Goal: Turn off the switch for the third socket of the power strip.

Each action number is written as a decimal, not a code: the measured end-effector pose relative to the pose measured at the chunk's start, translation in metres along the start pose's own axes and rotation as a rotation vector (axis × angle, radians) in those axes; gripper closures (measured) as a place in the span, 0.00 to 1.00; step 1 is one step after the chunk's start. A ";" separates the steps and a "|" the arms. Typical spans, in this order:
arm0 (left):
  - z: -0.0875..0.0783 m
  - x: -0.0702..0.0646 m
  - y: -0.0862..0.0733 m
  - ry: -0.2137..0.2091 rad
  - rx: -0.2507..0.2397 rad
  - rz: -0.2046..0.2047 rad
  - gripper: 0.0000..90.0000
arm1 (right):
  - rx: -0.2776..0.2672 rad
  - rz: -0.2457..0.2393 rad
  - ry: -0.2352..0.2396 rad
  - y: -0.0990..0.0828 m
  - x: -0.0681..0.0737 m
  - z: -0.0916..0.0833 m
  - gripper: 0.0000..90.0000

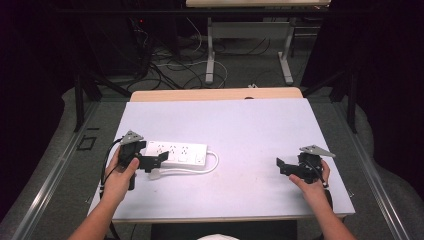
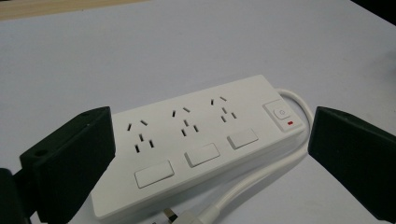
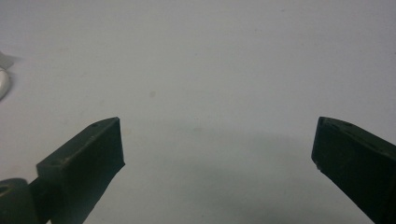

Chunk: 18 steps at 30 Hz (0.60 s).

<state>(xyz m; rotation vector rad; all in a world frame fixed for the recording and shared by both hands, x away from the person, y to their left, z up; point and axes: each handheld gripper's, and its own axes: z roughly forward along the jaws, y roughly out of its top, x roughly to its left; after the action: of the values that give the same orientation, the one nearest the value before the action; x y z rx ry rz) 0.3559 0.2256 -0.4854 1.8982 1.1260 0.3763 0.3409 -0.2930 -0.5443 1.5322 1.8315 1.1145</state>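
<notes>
A white power strip [image 1: 180, 152] with three socket groups lies on the white table top [image 1: 250, 125], left of the middle. Its white cable [image 1: 212, 165] loops round its right end and runs back along the front to a plug [image 1: 155, 175]. My left gripper [image 1: 162, 156] stands open at the strip's left end, jaws pointing right. In the left gripper view the strip [image 2: 201, 144] lies between and just beyond the wide-open jaws, its switch [image 2: 280, 113] at the far end. My right gripper [image 1: 280, 165] is open over bare table at the right, jaws pointing left, nothing between them [image 3: 217, 154].
The table's wooden far edge [image 1: 215, 93] shows beyond the white top. Behind it on the floor stand desk legs [image 1: 210, 55] and loose cables [image 1: 170, 65]. Dark frame bars [image 1: 79, 95] flank the table on both sides.
</notes>
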 end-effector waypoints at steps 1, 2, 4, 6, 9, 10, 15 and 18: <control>0.000 0.000 -0.001 -0.002 -0.004 0.000 0.01 | 0.000 -0.002 0.001 0.000 0.000 0.000 0.02; -0.001 -0.001 -0.003 -0.001 -0.008 -0.002 0.01 | 0.000 0.002 0.000 0.000 0.001 0.000 0.02; -0.002 -0.001 -0.006 0.000 -0.016 0.003 0.01 | -0.003 -0.004 -0.001 0.000 0.000 0.000 0.02; -0.004 -0.002 -0.009 0.002 -0.024 -0.005 0.01 | 0.003 -0.002 0.004 0.000 0.000 -0.001 0.02; -0.006 -0.002 -0.014 0.002 -0.032 -0.008 0.01 | 0.002 -0.006 0.003 0.000 0.000 -0.001 0.02; -0.007 -0.002 -0.016 0.002 -0.036 -0.019 0.01 | 0.001 -0.006 0.003 0.000 0.000 -0.001 0.02; -0.010 0.001 -0.023 0.013 -0.050 -0.033 0.01 | 0.003 -0.007 0.006 0.000 0.000 -0.001 0.02; -0.012 0.004 -0.029 0.020 -0.056 -0.045 0.01 | -0.001 -0.006 0.003 0.000 0.000 -0.001 0.02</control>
<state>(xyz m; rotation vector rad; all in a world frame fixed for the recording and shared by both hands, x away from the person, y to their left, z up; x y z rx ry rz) 0.3349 0.2410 -0.5024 1.8208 1.1578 0.3989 0.3402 -0.2937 -0.5435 1.5239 1.8365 1.1156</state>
